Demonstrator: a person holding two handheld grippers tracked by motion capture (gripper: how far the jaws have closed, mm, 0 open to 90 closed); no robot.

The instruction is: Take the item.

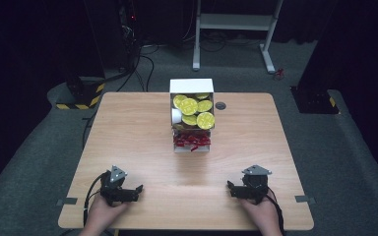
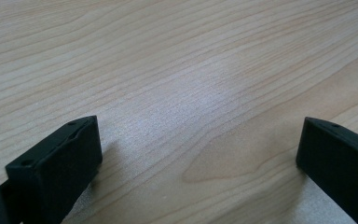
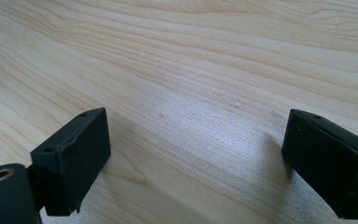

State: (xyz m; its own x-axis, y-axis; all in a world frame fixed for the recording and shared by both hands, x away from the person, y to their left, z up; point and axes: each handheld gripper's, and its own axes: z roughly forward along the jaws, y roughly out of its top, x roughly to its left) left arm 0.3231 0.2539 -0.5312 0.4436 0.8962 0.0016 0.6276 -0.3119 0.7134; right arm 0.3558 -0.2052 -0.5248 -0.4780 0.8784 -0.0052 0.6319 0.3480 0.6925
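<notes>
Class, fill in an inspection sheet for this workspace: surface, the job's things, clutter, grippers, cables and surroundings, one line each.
Surface: wooden table, light grain, bare between the jaws in both gripper views.
Job's things: white box at the far middle of the table, holding yellow-lidded cups; red-wrapped items in its near section.
Clutter: small dark round fitting on the table right of the box; otherwise nothing seen.
Grippers: left gripper and right gripper near the table's front edge, each held in a hand, jaws wide apart, nothing between them.
Cables: one trails from each gripper; more on the floor behind the table.
Surroundings: grey floor, white stand frame, black drapes, hazard-striped bases.
</notes>
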